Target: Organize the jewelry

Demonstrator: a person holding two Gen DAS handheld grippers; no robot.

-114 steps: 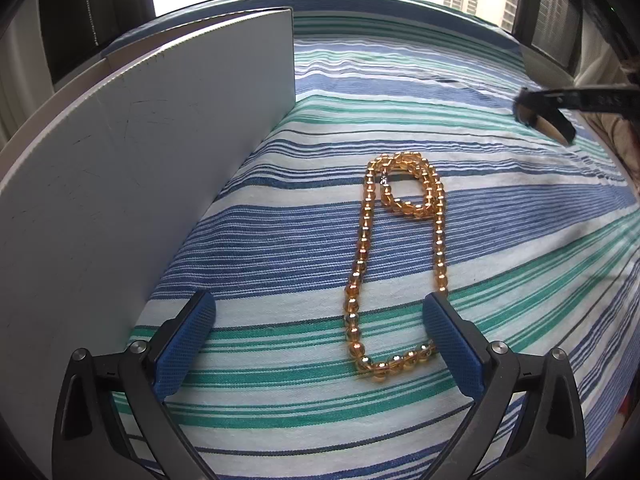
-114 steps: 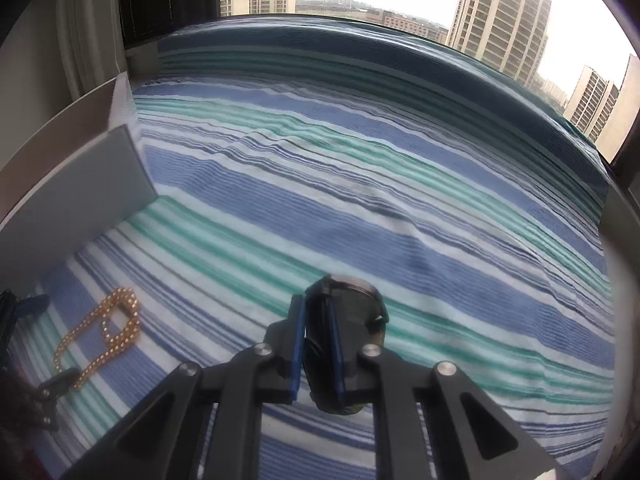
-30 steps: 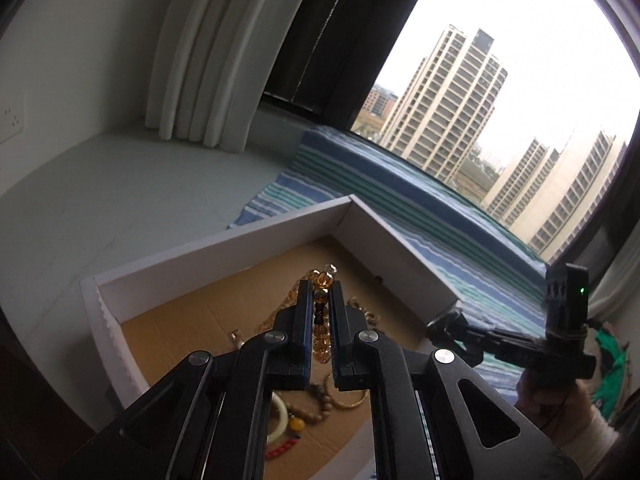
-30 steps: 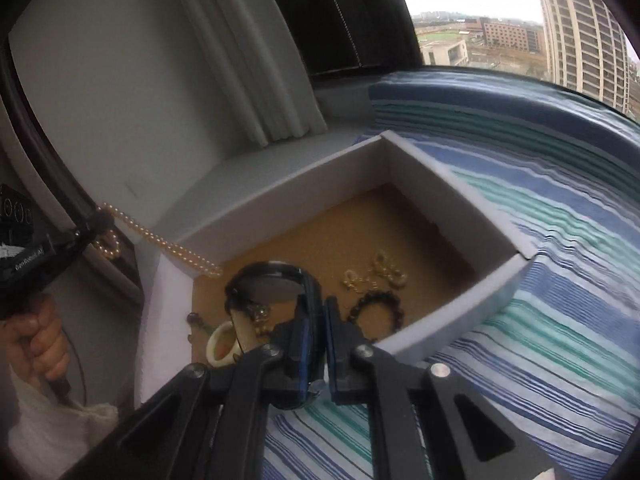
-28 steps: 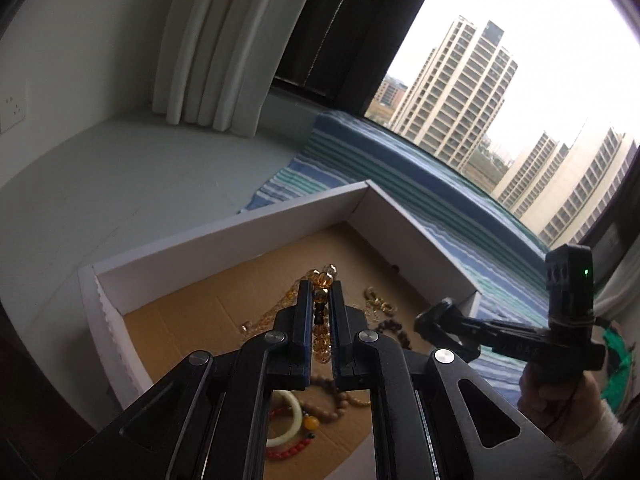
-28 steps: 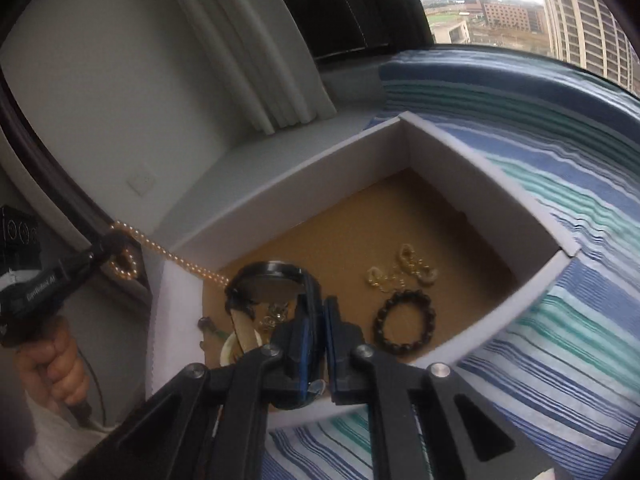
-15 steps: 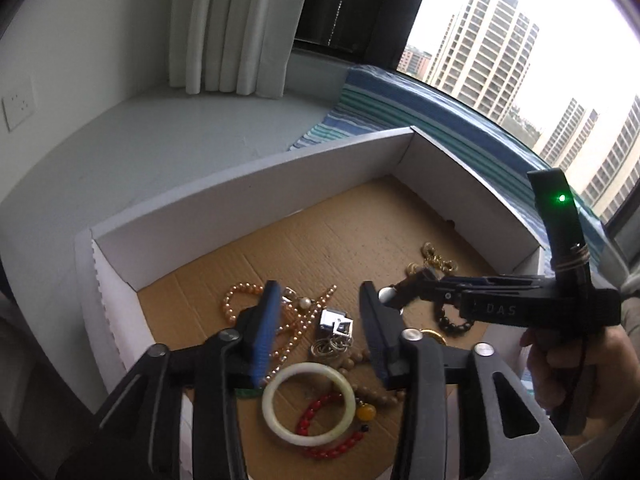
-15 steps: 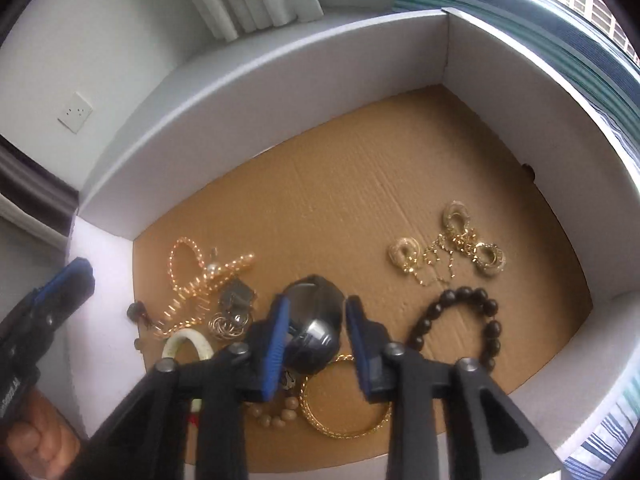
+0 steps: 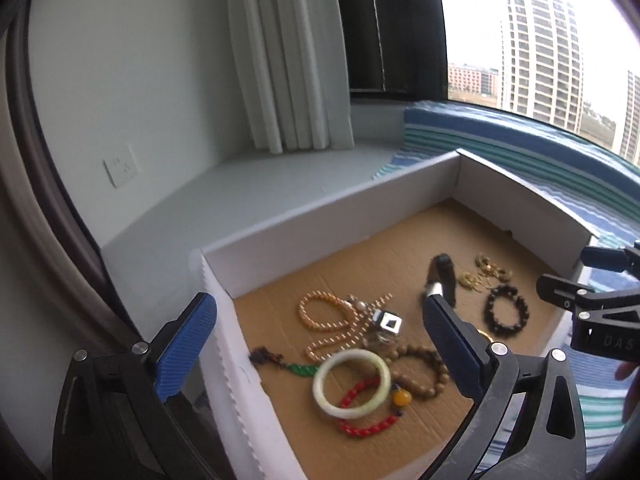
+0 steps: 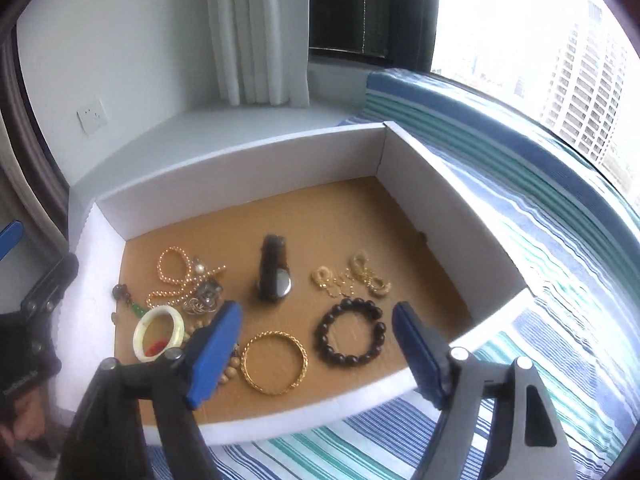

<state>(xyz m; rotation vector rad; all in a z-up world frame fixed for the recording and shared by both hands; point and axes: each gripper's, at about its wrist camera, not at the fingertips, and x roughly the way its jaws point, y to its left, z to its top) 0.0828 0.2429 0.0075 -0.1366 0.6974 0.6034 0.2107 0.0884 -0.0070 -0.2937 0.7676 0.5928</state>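
Presently both grippers hang over the white box (image 10: 440,184) with nothing between their jaws. The left gripper (image 9: 316,344) stands with its jaws at their widest and opening; the right gripper (image 10: 316,344) has its jaws wide and opening too, and no pad presses on anything.

The task's things lie on the cardboard floor of the box. The black watch (image 10: 273,272) rests near the middle, its long axis running away from the right gripper toward the far wall, ahead of that gripper's jaws and slightly to their left in the right wrist view. The amber bead necklace (image 9: 336,322) lies coiled in the heap at the box's left end, ahead of the left jaws and between their lines of reach. The left gripper is the nearer to the necklace, the right gripper the nearer to the watch. Also in the box: a pale bangle (image 10: 159,333), a gold bangle (image 10: 275,362), a dark bead bracelet (image 10: 351,332) and gold earrings (image 10: 352,276).

Against the frames a second ago: then the left jaws were shut on the necklace and the right jaws shut on the watch, both held above the box. Both pieces now lie loose on the cardboard. Judged from this, both deposits are done, and withdrawal toward the striped bed (image 10: 540,240) is the likely next call.
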